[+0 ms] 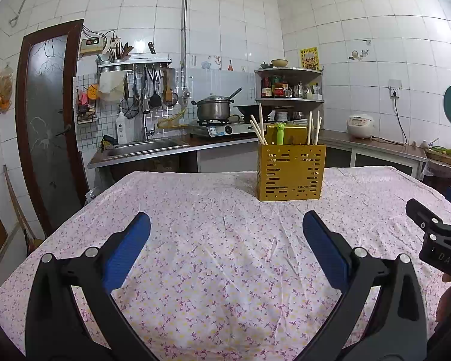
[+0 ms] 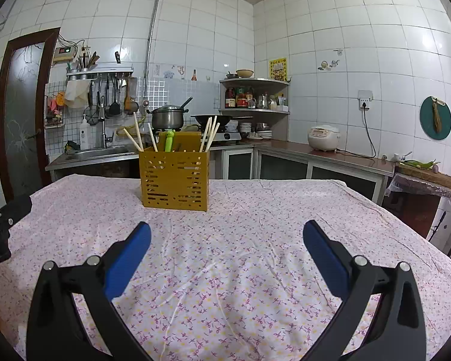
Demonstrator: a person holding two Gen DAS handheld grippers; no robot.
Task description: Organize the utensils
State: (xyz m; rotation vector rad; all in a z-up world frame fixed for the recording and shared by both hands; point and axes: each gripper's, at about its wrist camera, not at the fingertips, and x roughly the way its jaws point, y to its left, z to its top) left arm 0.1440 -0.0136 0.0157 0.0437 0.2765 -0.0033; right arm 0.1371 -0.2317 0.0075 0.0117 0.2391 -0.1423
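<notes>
A yellow slotted utensil holder stands upright on the flowered tablecloth, at the table's far side. Several pale chopsticks and a green-handled utensil stick up out of it. My left gripper hangs open over bare cloth, the holder ahead and slightly to its right. My right gripper is open too, with the holder ahead on its left. Nothing lies between either pair of blue pads. Each gripper shows at the edge of the other's view.
Behind the table runs a kitchen counter with a sink, a gas stove bearing a steel pot and a wok, a corner shelf of bottles, and a rice cooker. A dark door stands at left.
</notes>
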